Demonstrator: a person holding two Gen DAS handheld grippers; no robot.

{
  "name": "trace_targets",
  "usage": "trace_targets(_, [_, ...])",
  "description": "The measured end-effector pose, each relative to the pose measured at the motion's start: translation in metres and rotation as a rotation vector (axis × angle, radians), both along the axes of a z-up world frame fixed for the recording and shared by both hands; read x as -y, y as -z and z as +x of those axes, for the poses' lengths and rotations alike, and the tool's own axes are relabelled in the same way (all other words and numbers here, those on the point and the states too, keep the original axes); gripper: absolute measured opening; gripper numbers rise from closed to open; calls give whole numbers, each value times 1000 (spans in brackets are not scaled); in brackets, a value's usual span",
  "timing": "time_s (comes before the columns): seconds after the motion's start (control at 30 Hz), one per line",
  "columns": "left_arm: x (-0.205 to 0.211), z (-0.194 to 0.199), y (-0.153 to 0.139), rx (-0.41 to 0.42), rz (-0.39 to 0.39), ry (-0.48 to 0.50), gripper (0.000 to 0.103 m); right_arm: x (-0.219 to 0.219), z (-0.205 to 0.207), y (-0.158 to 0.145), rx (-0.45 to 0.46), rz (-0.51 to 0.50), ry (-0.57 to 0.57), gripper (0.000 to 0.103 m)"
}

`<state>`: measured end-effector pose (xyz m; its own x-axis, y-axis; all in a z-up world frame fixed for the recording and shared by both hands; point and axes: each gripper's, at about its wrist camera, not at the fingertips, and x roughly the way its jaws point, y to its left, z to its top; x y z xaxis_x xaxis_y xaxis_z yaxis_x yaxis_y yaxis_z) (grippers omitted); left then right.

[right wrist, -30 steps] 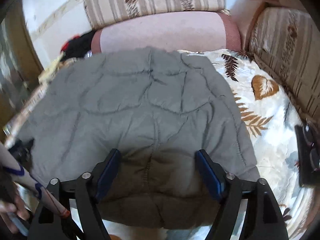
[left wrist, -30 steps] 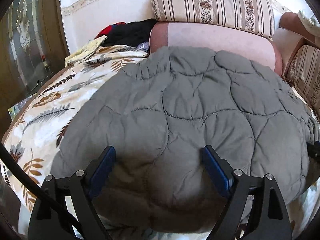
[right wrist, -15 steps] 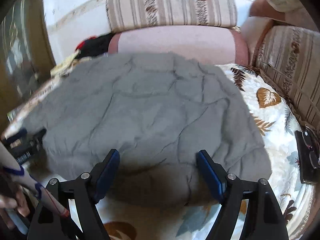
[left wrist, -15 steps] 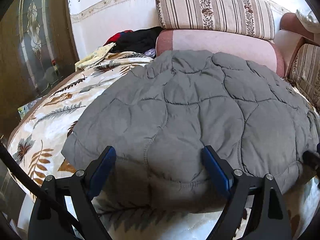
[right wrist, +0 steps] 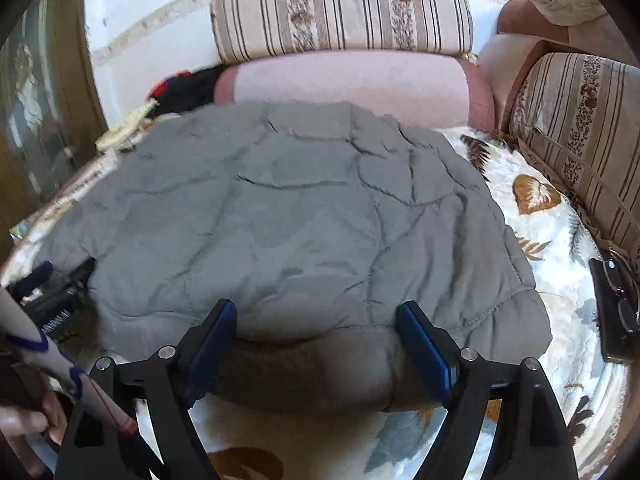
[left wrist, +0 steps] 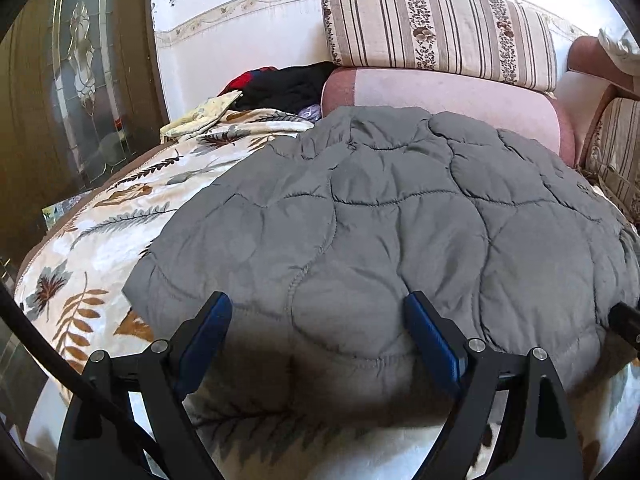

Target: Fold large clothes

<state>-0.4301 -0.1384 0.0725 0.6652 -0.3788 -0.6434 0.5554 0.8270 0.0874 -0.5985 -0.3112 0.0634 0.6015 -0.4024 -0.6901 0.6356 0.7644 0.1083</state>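
The left hand-held gripper (left wrist: 318, 332) hung with jaws spread and empty over the near hem of a grey quilted jacket (left wrist: 384, 224), while the right hand-held gripper (right wrist: 316, 336), its jaws opening, pinched nothing above the same hem. The jacket lay flat on a leaf-patterned bedspread (left wrist: 100, 232), its far edge against a pink bolster (right wrist: 352, 80) beneath a striped cushion (right wrist: 340, 4). Eyeglasses (right wrist: 622, 292) rested at the bed's right edge.
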Motion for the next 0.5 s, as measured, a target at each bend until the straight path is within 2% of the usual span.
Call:
trace_targets(0.13, [-10, -14, -13, -97, -60, 44, 88, -15, 2, -3, 16, -26, -32, 88])
trace_targets(0.2, [-9, -23, -19, -123, -66, 76, 88, -18, 10, 7, -29, -36, -50, 88])
trace_targets(0.27, [-5, -32, -24, -102, -45, 106, 88, -18, 18, 15, -61, -51, -56, 89])
trace_targets(0.37, [2, -43, -24, -94, -8, 147, 88, -17, 19, 18, -60, -59, -61, 90])
trace_targets(0.5, [7, -46, -19, -79, 18, 151, 88, -16, 20, 21, -60, -57, -63, 91])
